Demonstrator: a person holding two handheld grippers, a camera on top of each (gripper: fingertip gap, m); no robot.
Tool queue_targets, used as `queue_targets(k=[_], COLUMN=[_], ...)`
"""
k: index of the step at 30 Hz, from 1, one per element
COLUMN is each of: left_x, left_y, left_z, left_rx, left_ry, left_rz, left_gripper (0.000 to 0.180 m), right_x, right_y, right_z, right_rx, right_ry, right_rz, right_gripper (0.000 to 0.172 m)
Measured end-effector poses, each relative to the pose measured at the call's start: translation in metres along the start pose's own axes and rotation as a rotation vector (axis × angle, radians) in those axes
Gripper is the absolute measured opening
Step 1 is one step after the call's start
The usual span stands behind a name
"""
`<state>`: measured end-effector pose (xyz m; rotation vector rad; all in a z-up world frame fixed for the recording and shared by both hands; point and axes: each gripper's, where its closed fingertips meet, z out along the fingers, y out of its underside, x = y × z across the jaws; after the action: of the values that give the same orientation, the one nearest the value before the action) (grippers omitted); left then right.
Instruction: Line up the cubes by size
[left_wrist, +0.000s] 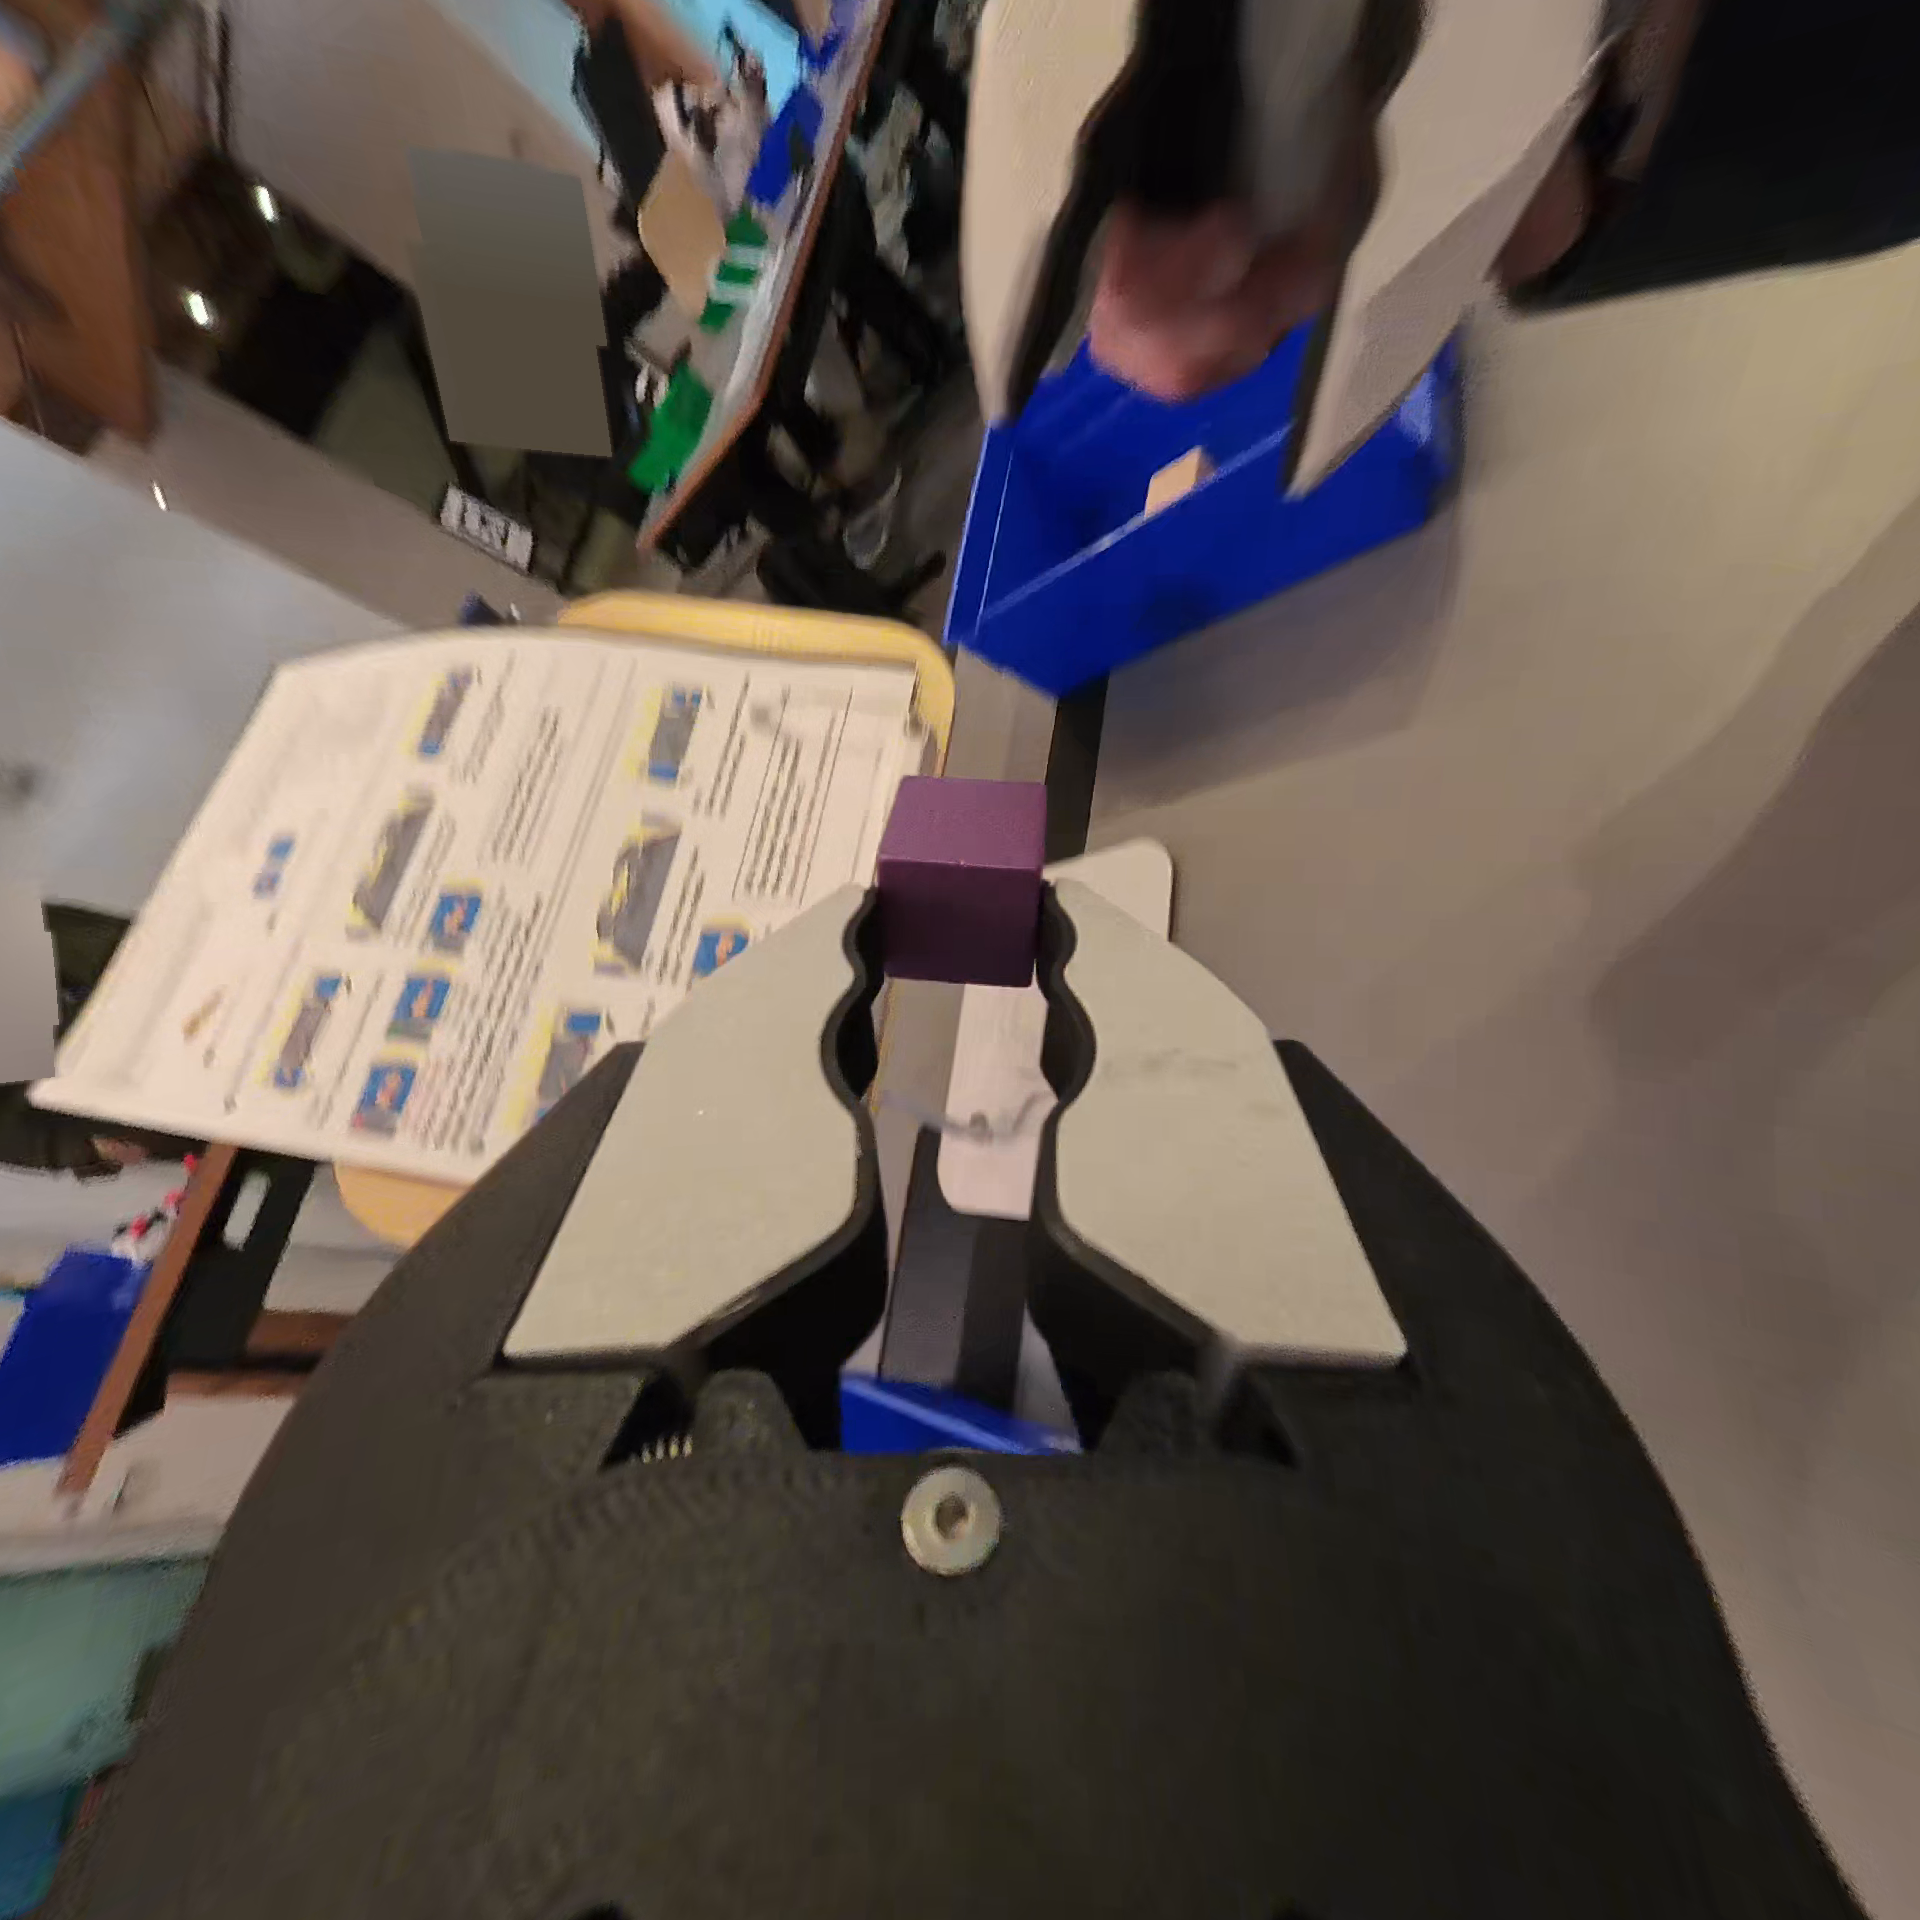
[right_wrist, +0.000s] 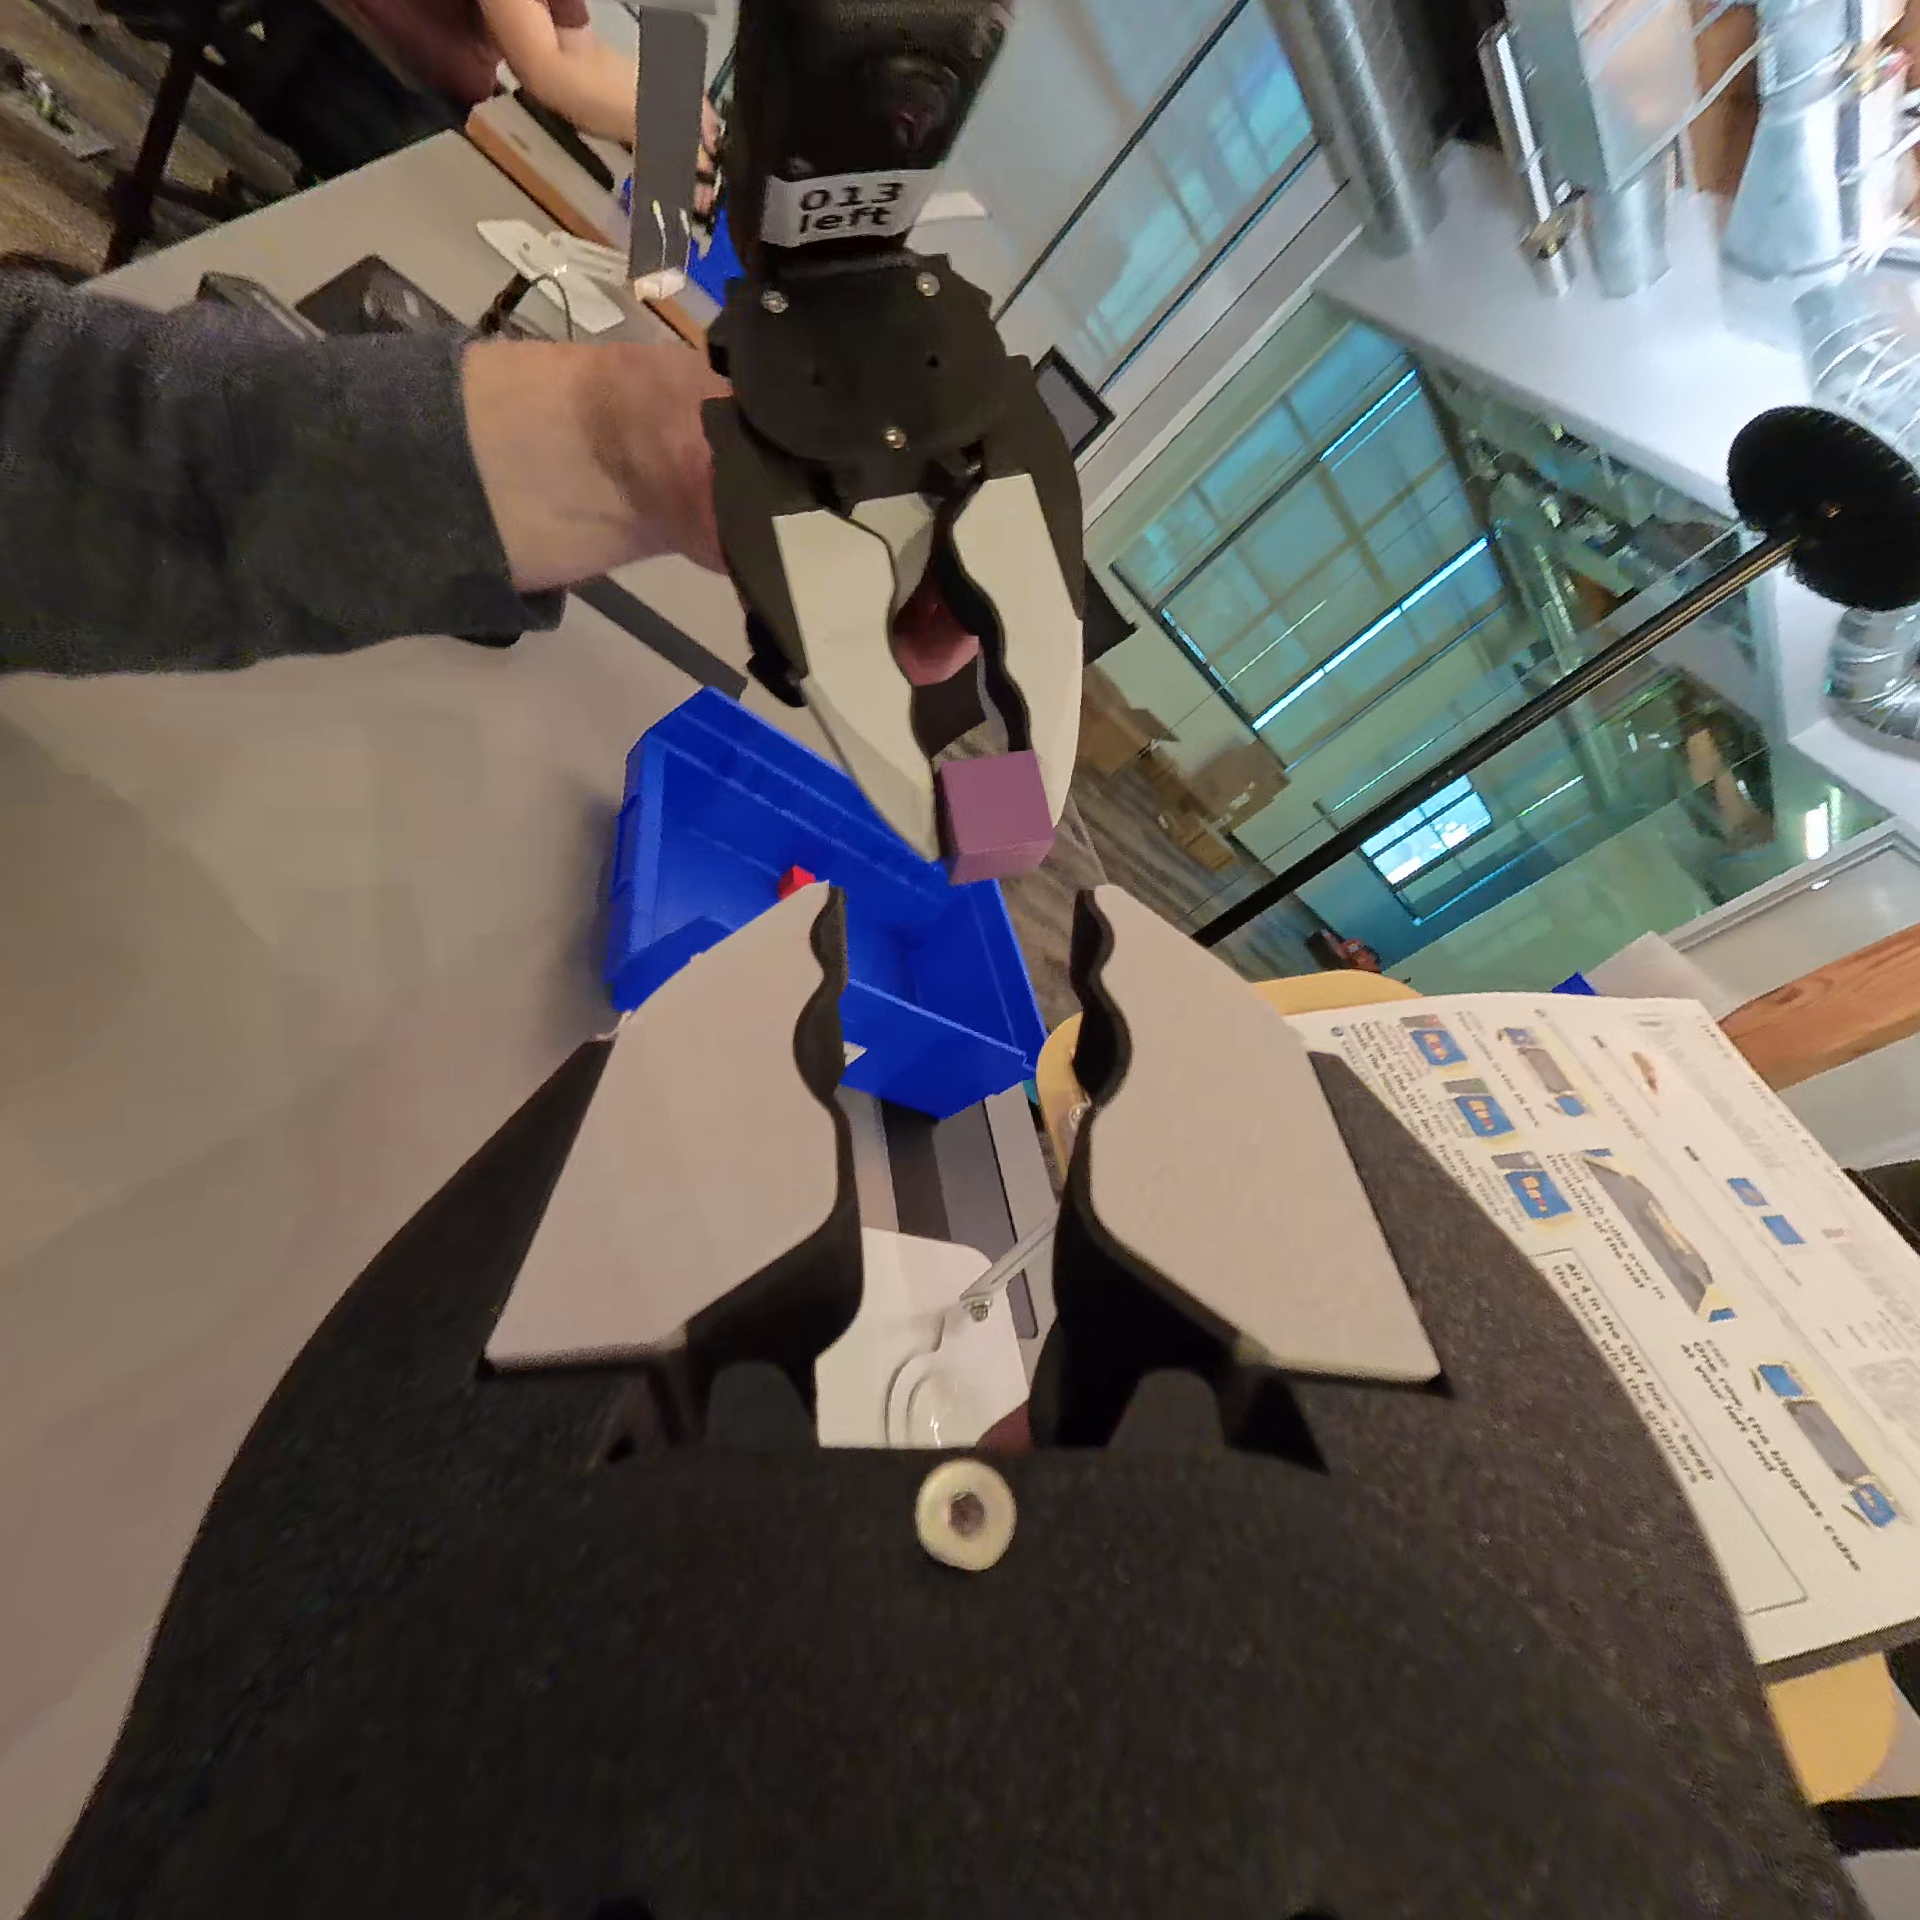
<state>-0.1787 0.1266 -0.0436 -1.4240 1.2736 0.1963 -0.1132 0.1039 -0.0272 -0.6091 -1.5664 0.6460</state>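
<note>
Above the open blue plastic bin (right_wrist: 727, 831) on the grey table (right_wrist: 260, 883), the left gripper (left_wrist: 961, 925) clamps a small purple cube (left_wrist: 961, 894) between both pads. Facing it, the right gripper (right_wrist: 951, 914) gapes apart, bare. A tiny red cube (right_wrist: 797, 881) lies inside the bin.

A pale grey bench (right_wrist: 260, 883) fills the near ground. Beyond it, tall glass windows (right_wrist: 1351, 582) with dark frames glow blue-green with daylight. Silver ventilation ducts (right_wrist: 1818, 156) run overhead. A patterned grey carpet floor (right_wrist: 1122, 831) lies below, and a cluttered, blurred shelf (left_wrist: 748, 260) stands farther off.
</note>
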Motion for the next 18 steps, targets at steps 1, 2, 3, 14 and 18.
queue_targets(k=[1, 2, 3, 14, 18], left_x=[0.003, 0.006, 0.01, 0.031, 0.034], left_y=[-0.011, -0.02, -0.028, -0.067, -0.069], left_z=[0.002, 0.003, 0.004, 0.005, 0.004], left_rx=[0.025, 0.042, 0.062, 0.194, 0.195], left_ry=[-0.006, -0.007, 0.0, 0.03, 0.038], left_rz=[0.024, 0.043, 0.058, 0.108, 0.117], left_gripper=[0.027, 0.027, 0.027, 0.027, 0.027], right_x=[0.001, 0.002, 0.002, -0.007, -0.01], right_y=[-0.003, -0.005, -0.007, -0.018, -0.019], right_z=[-0.002, -0.003, -0.004, -0.004, -0.001], right_rx=[0.016, 0.03, 0.04, 0.106, 0.107], right_ry=[0.008, 0.012, 0.011, -0.011, -0.016], right_rz=[0.0, 0.002, 0.002, -0.063, -0.076], right_gripper=[0.041, 0.041, 0.042, 0.041, 0.038])
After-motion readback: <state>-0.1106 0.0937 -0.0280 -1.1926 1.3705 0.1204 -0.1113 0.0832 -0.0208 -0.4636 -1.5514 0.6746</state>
